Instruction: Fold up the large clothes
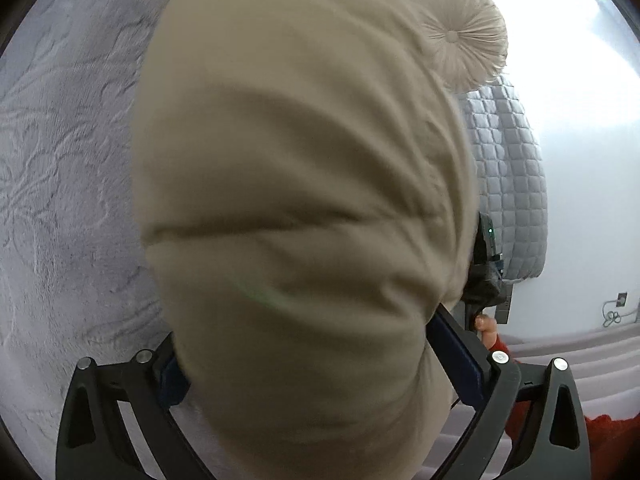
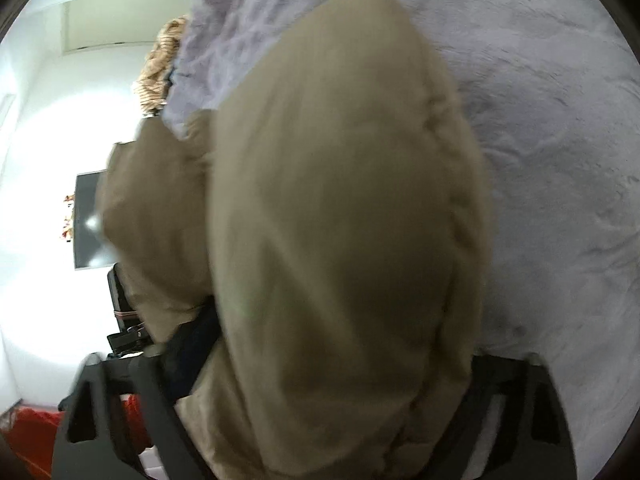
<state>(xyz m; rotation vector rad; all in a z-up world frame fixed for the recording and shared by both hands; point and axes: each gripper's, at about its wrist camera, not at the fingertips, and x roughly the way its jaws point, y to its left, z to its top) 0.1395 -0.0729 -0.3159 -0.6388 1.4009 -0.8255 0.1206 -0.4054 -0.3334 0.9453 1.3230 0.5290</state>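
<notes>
Left wrist: left claw (image 1: 316, 392) clamped on bunched beige garment (image 1: 304, 168), soft, light, limp; best pinched at seams or hems. Right wrist: right claw (image 2: 320, 392) likewise full of cloth, grip or mere contact impossible to tell. Draped over fuzzy lilac bed cover (image 1: 68, 152), near pleated round cushion (image 1: 460, 36).

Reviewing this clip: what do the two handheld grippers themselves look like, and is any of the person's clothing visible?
The left gripper has a matte black frame with triangular cut-outs, round silver bolt heads and dark blue finger pads. The right gripper, blurred in its own view, shows the same black cut-out frame; from the left wrist view a small green light glows on its black body. Orange-red knitted sleeve fabric shows at the lower edge.
</notes>
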